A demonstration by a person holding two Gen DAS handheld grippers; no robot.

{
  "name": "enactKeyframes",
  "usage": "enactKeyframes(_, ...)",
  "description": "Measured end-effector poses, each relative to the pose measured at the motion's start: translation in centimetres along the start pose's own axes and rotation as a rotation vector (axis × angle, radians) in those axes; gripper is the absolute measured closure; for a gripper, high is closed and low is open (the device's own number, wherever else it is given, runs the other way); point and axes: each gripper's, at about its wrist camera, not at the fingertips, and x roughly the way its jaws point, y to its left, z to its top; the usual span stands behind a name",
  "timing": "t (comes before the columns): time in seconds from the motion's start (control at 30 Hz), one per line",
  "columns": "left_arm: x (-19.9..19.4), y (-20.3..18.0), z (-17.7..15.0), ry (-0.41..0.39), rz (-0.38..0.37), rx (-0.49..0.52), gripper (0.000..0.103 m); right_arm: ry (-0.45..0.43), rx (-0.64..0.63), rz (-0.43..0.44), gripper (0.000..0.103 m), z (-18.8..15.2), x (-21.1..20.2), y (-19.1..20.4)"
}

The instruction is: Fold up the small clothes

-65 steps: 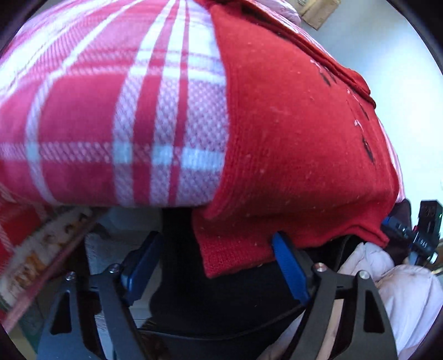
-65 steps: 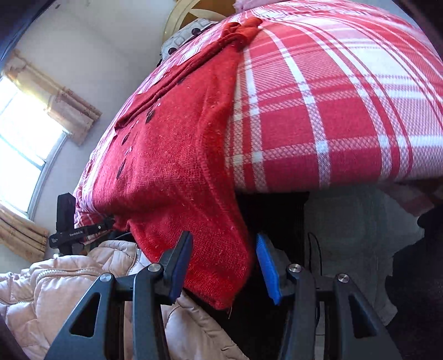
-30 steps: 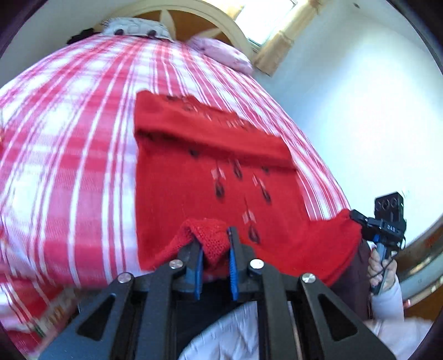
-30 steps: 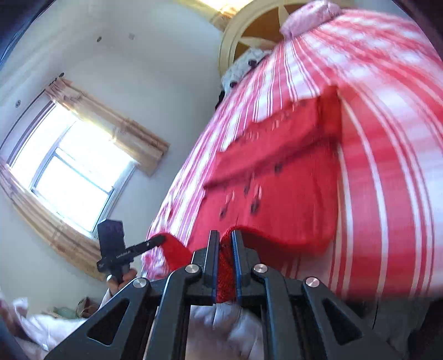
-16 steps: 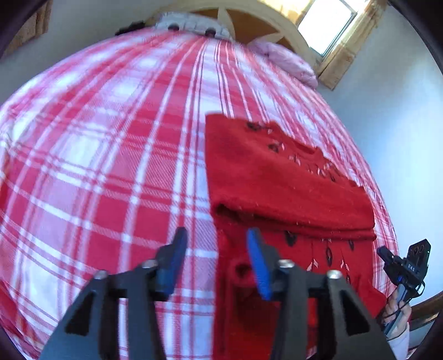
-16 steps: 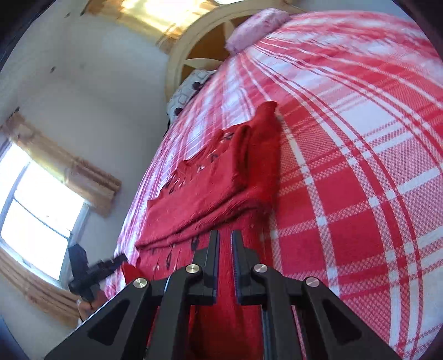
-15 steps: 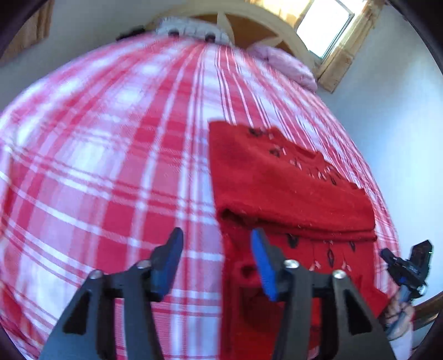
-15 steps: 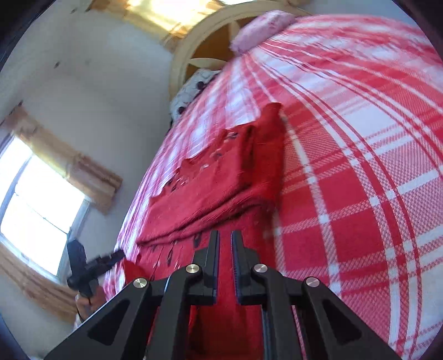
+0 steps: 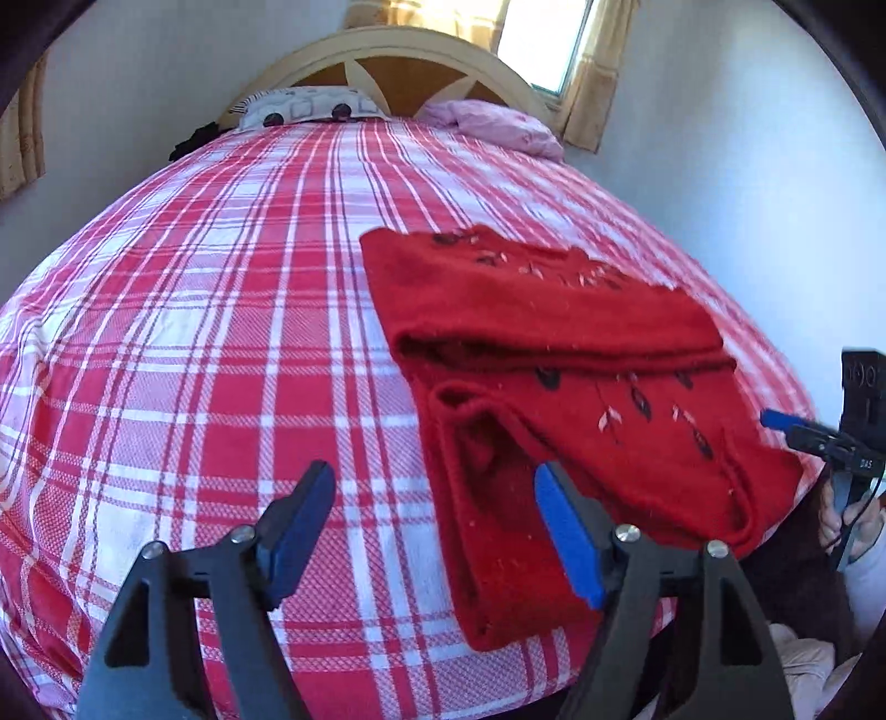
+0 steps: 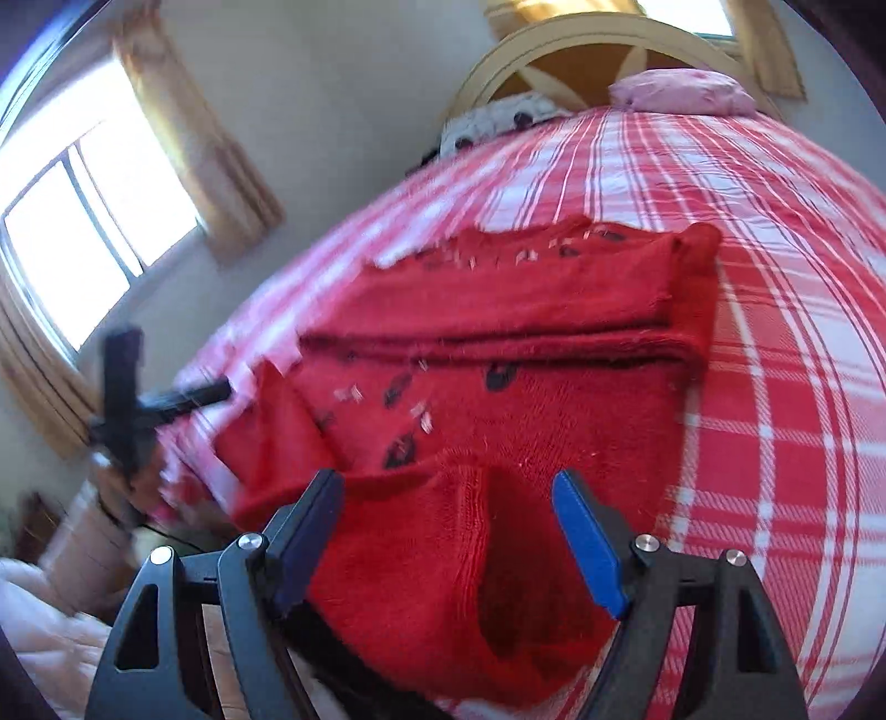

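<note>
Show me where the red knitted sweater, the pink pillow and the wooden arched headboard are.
Red knitted sweater (image 9: 554, 310): left wrist view, on the folded-over upper layer.
Pink pillow (image 9: 498, 124): left wrist view, on its top surface by the window.
Wooden arched headboard (image 10: 581, 33): right wrist view, on the pale curved rim.

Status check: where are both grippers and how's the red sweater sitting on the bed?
Left gripper and right gripper both opening, clamping nothing. Red sweater lies part-folded on the plaid bedspread, near hem bunched. Nothing in the way.
</note>
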Motion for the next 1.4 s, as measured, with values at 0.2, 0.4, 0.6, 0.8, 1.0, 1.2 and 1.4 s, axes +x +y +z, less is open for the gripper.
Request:
enactKeyframes(0.2,-0.4,-0.4,-0.2,-0.009,0.044,0.043,0.026,0.100,-0.162,-0.082,0.050,-0.5,4.0,2.7)
enactKeyframes(0.4,-0.7,0.7,-0.1,-0.027,0.041,0.015,0.024,0.018,-0.032,-0.012,0.095,0.9,1.3,1.1)
enactKeyframes(0.6,-0.4,1.4,0.8,-0.032,0.026,0.014,0.024,-0.129,0.245,-0.091,0.095,0.4,-1.0,-6.5)
enactKeyframes(0.8,2.0,0.3,2.8,-0.004,0.014,0.076,0.024,-0.140,0.310,-0.057,0.095,-1.1,0.0,-8.1)
enactKeyframes(1.0,4.5,-0.6,3.6,0.043,-0.039,0.073,0.024,-0.151,0.302,-0.055,0.095,-1.2,0.2,-8.0)
enactKeyframes(1.2,4.4,-2.2,3.3,-0.022,-0.021,0.115,0.034,-0.154,0.303,-0.055,0.095,-1.3,0.3,-7.8)
enactKeyframes(1.4,5.2,-2.8,2.7,-0.001,-0.059,0.126,0.039,-0.159,0.308,-0.058,0.095,-1.4,0.3,-7.7)
